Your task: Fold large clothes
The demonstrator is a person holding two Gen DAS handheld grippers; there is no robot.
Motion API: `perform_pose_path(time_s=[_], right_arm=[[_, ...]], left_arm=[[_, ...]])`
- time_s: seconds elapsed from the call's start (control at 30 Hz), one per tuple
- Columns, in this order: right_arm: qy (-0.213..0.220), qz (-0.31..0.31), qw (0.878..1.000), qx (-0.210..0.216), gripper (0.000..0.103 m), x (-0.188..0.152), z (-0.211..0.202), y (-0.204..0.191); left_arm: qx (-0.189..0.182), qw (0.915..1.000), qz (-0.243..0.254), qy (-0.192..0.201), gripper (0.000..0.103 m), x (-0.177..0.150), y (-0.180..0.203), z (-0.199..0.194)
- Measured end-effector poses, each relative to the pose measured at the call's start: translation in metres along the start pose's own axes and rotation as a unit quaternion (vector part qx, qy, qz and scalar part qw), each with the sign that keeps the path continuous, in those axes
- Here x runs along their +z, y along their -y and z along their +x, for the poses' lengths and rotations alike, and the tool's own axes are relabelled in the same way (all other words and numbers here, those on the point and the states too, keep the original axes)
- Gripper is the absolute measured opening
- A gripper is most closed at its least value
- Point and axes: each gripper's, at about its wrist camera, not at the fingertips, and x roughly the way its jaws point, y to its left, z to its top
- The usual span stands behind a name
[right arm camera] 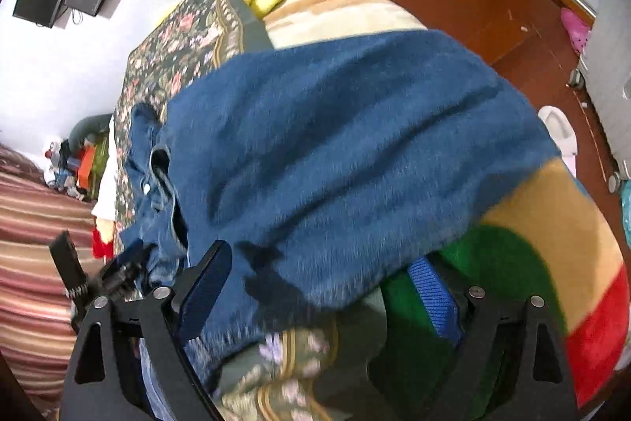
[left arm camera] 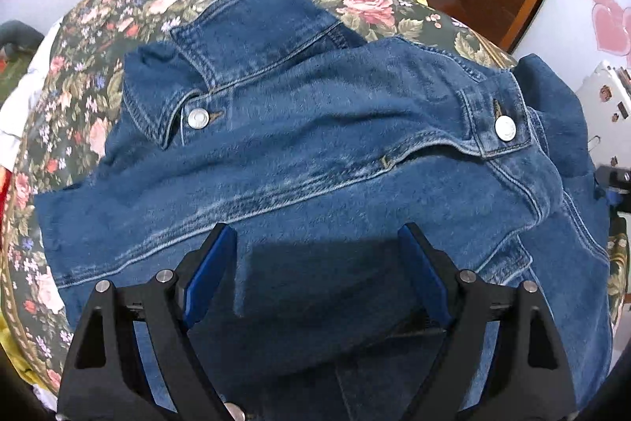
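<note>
Partly blurred denim jacket (right arm camera: 335,145) on floral bedspread (left arm camera: 118,6), left gripper (left arm camera: 317,263) and right gripper (right arm camera: 327,275) both apart.

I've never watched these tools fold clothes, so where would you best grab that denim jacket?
Probably by its free hem edge, which lies over the blanket in the right wrist view. The right gripper is open, its jaws either side of that edge, so come in from that side. The left gripper hangs open over flat cloth of the denim jacket, which is harder to pinch.

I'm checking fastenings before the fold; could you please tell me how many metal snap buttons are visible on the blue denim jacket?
2 in the left wrist view: one round silver button at the collar, another on the waistband tab to the right. Folded denim may hide others.
</note>
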Motion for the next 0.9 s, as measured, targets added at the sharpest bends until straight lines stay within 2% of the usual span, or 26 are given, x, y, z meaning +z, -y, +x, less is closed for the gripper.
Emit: perform_pose_path(time_s=[0.1,0.2,0.27,0.37,0.47,0.57,0.7,0.77,0.9], right_arm=[[0.018,-0.007,1.000,-0.011,0.077,0.008,0.004,-0.005],[0.035,0.001,0.999,-0.023,0.060,0.023,0.012,-0.007],[0.046,0.003,0.998,-0.032,0.038,0.029,0.013,-0.008],[0.068,-0.015,0.996,-0.047,0.023,0.035,0.007,-0.017],[0.098,-0.044,0.993,-0.050,0.017,0.037,-0.010,-0.034],[0.139,-0.080,0.986,-0.034,0.013,0.035,-0.036,-0.060],[0.185,-0.147,0.972,-0.005,0.010,0.029,-0.070,-0.116],[0.204,-0.191,0.960,0.009,0.009,0.022,-0.081,-0.152],[0.207,-0.255,0.943,0.048,0.009,0.004,-0.079,-0.220]], left_arm=[[0.004,1.0000,0.003,0.003,0.085,-0.001,0.003,0.000],[0.000,1.0000,-0.003,0.004,0.086,-0.002,0.002,0.000],[-0.004,1.0000,-0.007,0.004,0.085,-0.002,-0.001,-0.001],[-0.005,0.9999,-0.010,0.006,0.085,-0.003,-0.002,-0.004],[-0.007,0.9998,-0.013,0.011,0.085,-0.006,-0.005,-0.010],[-0.008,0.9995,-0.020,0.023,0.085,-0.009,-0.010,-0.021],[-0.005,0.9984,-0.036,0.042,0.085,-0.017,-0.024,-0.042],[-0.001,0.9973,-0.047,0.056,0.085,-0.024,-0.036,-0.057],[0.014,0.9944,-0.063,0.083,0.085,-0.039,-0.058,-0.086]])
